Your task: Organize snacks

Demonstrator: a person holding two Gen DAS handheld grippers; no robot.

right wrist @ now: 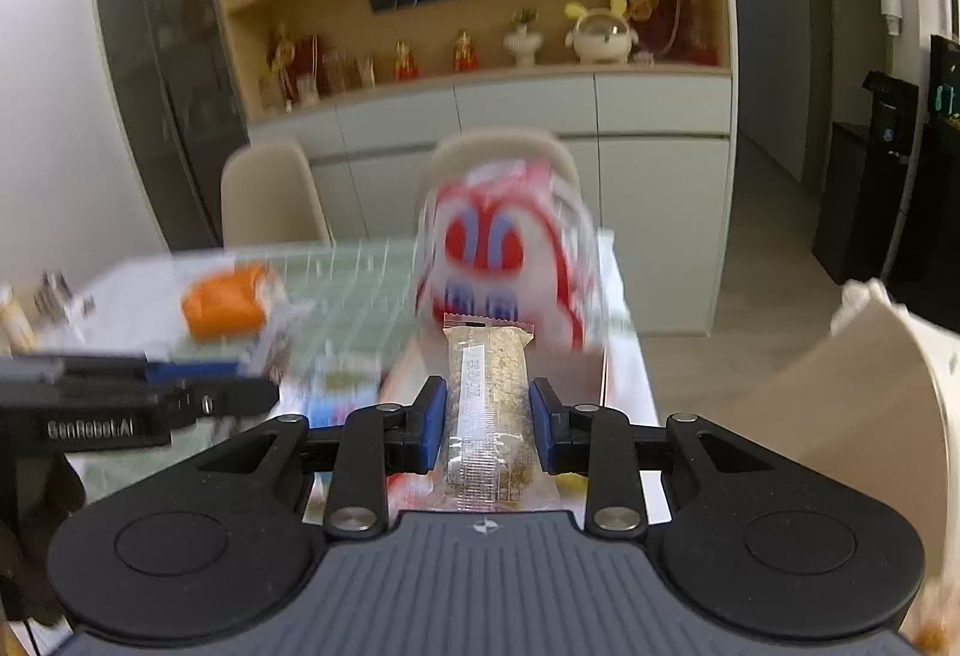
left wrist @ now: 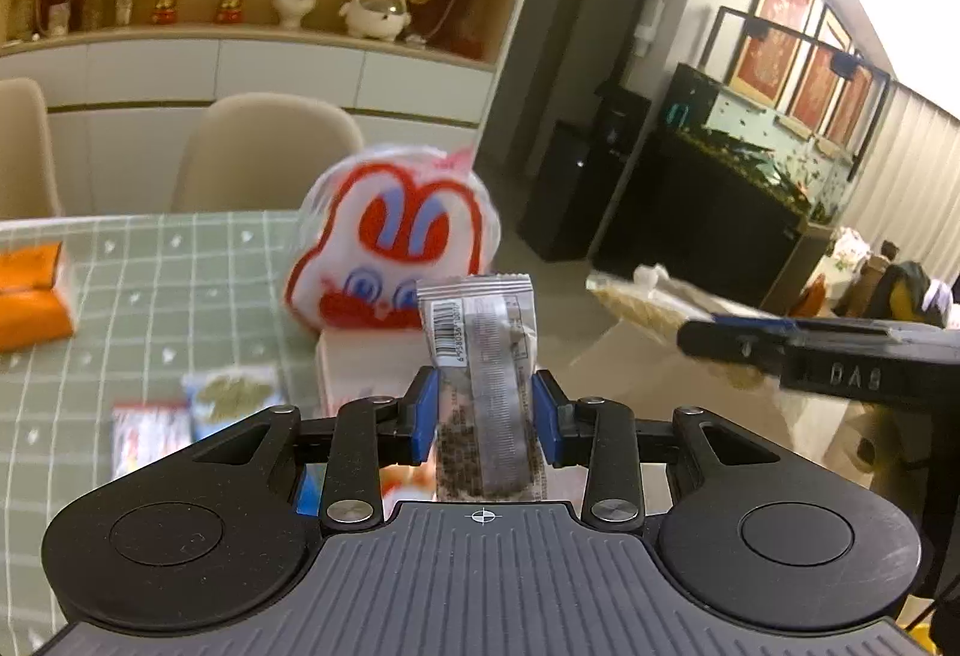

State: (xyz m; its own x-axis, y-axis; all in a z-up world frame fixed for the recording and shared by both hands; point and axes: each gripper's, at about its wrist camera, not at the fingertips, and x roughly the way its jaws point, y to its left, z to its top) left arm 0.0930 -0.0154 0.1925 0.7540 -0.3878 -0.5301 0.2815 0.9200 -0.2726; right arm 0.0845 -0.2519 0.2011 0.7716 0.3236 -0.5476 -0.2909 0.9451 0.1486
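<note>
Two grippers, each clamped on one snack: left gripper point(left wrist: 485, 416) pinches dark seed bar in clear wrapper point(left wrist: 486, 386); right gripper point(right wrist: 487, 425) pinches pale grain bar in clear wrapper point(right wrist: 489, 404). Bars project forward between blue pads, lifted clear of green checked tablecloth point(left wrist: 150, 284), probably for sorting.

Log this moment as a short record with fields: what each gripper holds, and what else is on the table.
left gripper: shut on a dark snack bar, wrapper upright, barcode facing the camera
right gripper: shut on a pale grain bar, clear wrapper
table: green checked cloth
on the table: rabbit-face bag, orange pack, small snack packets
</note>
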